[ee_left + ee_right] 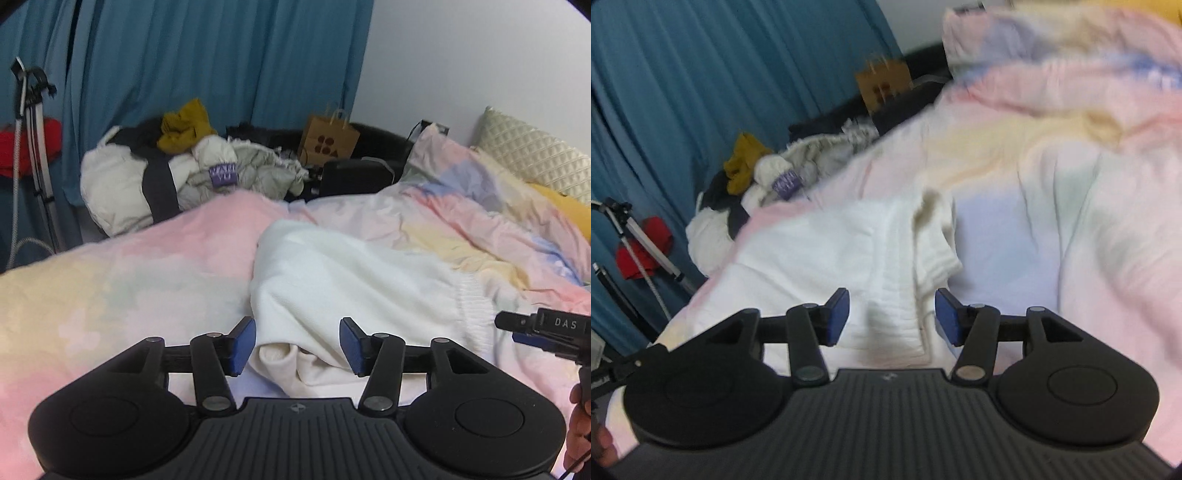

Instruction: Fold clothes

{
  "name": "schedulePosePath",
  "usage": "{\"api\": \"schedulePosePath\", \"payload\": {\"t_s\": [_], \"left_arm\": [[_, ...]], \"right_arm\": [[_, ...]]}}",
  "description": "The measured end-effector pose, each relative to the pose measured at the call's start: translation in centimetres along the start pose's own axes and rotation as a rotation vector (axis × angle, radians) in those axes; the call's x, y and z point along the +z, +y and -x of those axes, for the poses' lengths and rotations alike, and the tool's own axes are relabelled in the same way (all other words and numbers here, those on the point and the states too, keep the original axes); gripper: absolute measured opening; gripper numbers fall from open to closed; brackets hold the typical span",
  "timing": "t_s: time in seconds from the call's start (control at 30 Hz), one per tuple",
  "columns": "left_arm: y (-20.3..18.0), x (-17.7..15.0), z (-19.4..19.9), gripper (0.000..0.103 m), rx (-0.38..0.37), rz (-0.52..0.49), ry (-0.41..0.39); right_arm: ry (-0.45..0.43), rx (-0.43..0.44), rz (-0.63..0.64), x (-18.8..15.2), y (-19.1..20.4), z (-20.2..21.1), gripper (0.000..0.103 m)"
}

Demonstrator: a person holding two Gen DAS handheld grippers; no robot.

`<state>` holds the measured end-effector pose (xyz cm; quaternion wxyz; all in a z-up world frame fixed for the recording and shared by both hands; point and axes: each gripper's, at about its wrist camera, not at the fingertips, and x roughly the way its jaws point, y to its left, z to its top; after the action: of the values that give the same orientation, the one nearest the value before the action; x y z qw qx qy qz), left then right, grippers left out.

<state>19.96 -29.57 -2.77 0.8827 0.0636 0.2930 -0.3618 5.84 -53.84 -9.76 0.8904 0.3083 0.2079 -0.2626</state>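
Note:
A white knit garment (pixel 340 273) lies rumpled on the pastel duvet (pixel 129 280), with a ribbed hem at its right. My left gripper (pixel 297 345) is open, its blue pads either side of the garment's near folded edge, nothing held. In the right wrist view the same garment (pixel 820 251) lies ahead, a ribbed cuff (pixel 934 254) sticking out to the right. My right gripper (pixel 892 317) is open just above the garment's near edge. The right gripper's tip also shows at the right of the left wrist view (pixel 539 328).
A heap of white, grey and mustard clothes (pixel 177 162) sits beyond the bed's far edge, by a brown paper bag (pixel 328 140). Blue curtains (pixel 207 62) hang behind. A cream pillow (pixel 535 155) lies at the bed's head. A stand with a hose (pixel 33 155) is at left.

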Motion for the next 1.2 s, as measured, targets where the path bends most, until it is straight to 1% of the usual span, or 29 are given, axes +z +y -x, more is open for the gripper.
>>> {"api": "schedulePosePath", "payload": {"t_s": [0.13, 0.2, 0.3, 0.37, 0.5, 0.57, 0.63, 0.7, 0.73, 0.77, 0.8, 0.83, 0.87, 0.9, 1.07, 1.2], "left_arm": [[-1.2, -0.3, 5.6, 0.061, -0.017, -0.011, -0.039], [-1.9, -0.6, 8.2, 0.061, -0.029, -0.015, -0.055], [-2.9, -1.3, 12.0, 0.065, -0.041, -0.022, -0.082], [-3.5, -1.8, 14.2, 0.070, -0.040, -0.034, -0.099], [-4.3, -3.0, 18.3, 0.075, -0.037, -0.044, -0.131], [-4.6, -3.7, 20.0, 0.081, -0.027, -0.047, -0.153], [-4.8, -4.6, 21.5, 0.085, -0.008, -0.066, -0.172], [-4.9, -5.4, 22.7, 0.093, 0.002, -0.079, -0.188], [-4.8, -5.9, 23.1, 0.099, 0.005, -0.084, -0.194], [-4.8, -6.3, 23.5, 0.103, 0.007, -0.088, -0.201], [-4.7, -6.7, 23.9, 0.103, 0.009, -0.093, -0.208], [-4.7, -7.2, 24.4, 0.103, 0.011, -0.097, -0.215], [-4.7, -7.6, 24.7, 0.103, 0.015, -0.100, -0.220], [-4.5, -7.9, 24.9, 0.103, 0.022, -0.094, -0.219], [-3.3, -9.6, 25.1, 0.103, 0.080, -0.070, -0.237], [-2.5, -10.4, 24.7, 0.103, 0.091, -0.049, -0.243]], "right_arm": [[-0.053, 0.029, 0.088, -0.2, 1.7, 4.9, 0.055], [-0.078, 0.040, 0.132, -0.4, 2.6, 7.1, 0.055], [-0.106, 0.061, 0.176, -0.6, 4.0, 10.1, 0.055], [-0.121, 0.074, 0.201, -1.1, 4.6, 12.0, 0.055], [-0.157, 0.082, 0.240, -2.3, 5.5, 15.3, 0.055], [-0.174, 0.083, 0.251, -2.9, 5.8, 16.7, 0.055], [-0.187, 0.081, 0.250, -3.5, 5.9, 17.6, 0.055], [-0.197, 0.083, 0.258, -4.3, 6.2, 18.2, 0.061], [-0.202, 0.089, 0.273, -4.7, 6.5, 18.5, 0.064], [-0.208, 0.093, 0.285, -5.2, 6.8, 18.7, 0.065], [-0.212, 0.092, 0.293, -5.5, 7.0, 18.7, 0.066], [-0.220, 0.095, 0.297, -5.9, 7.2, 18.7, 0.074], [-0.230, 0.102, 0.296, -6.2, 7.4, 18.7, 0.086], [-0.241, 0.108, 0.298, -6.5, 7.5, 18.6, 0.091], [-0.263, 0.081, 0.321, -7.8, 8.0, 16.9, 0.091], [-0.258, 0.075, 0.326, -9.0, 7.8, 15.4, 0.091]]}}
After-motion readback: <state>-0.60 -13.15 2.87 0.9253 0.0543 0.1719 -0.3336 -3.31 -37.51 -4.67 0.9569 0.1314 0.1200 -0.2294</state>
